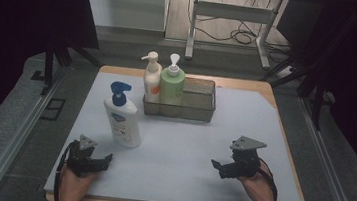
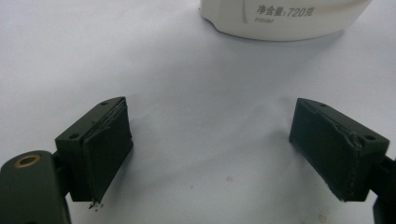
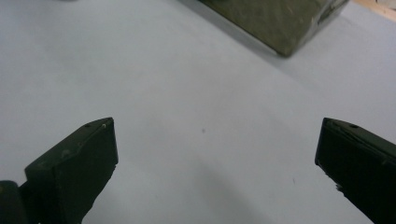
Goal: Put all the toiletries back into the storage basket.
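Note:
A white pump bottle with a blue pump (image 1: 122, 117) stands on the white table mat, left of centre; its base (image 2: 285, 18) fills the top of the left gripper view. A cream bottle (image 1: 152, 81) and a green bottle (image 1: 172, 84) stand at the left end of a clear rectangular bin (image 1: 199, 102), whose corner (image 3: 275, 23) appears in the right gripper view. My left gripper (image 1: 105, 160) rests near the front left, open and empty (image 2: 219, 154). My right gripper (image 1: 217, 167) sits at the front right, open and empty (image 3: 215, 168).
The mat (image 1: 181, 151) covers a wooden table (image 1: 268, 87). Metal rails run along both sides on the floor. A white frame with cables (image 1: 235, 21) stands beyond the table's far edge.

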The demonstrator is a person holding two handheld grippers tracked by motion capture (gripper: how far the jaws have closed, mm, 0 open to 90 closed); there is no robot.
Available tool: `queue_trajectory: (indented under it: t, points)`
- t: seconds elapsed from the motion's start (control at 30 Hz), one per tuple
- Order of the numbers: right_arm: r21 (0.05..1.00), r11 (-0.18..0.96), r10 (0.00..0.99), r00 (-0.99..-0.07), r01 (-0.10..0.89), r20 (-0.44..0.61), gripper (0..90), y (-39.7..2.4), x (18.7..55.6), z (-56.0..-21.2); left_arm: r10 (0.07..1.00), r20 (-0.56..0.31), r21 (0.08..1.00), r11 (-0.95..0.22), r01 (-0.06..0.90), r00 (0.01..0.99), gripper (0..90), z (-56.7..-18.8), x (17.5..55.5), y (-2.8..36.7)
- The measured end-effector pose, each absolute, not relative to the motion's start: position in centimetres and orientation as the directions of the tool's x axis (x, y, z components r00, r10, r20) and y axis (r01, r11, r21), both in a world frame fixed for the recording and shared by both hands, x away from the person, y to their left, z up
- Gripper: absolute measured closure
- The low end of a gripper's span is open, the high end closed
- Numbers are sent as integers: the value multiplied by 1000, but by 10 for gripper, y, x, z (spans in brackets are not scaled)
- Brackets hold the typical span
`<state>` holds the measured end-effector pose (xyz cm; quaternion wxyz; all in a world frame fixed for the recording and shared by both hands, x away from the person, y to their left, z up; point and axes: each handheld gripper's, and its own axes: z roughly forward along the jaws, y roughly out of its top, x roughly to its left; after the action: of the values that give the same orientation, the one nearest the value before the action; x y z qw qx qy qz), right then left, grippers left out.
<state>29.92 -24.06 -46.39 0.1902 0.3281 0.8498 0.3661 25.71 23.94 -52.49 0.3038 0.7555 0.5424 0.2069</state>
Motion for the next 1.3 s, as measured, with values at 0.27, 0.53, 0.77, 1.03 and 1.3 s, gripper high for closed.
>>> queue_trajectory:
  t: [0.27,0.53,0.77,1.03,1.3]
  points:
    - [754,461,744,-667,469,-40,0,-261,292,-485,945,-20,682,-226,696,327,125,-525,257,239]
    - [727,450,769,-639,518,-21,0,-272,290,-511,945,-23,681,-225,697,327,130,-524,258,240]
    - [705,447,770,-638,551,11,0,-276,295,-521,946,-24,694,-217,687,323,257,-522,257,244]
    - [694,463,764,-645,551,1,0,-274,296,-523,949,0,741,-212,638,315,431,-515,263,247]
    - [695,462,765,-644,552,3,0,-274,296,-523,957,-27,776,-161,610,287,669,-511,287,256]
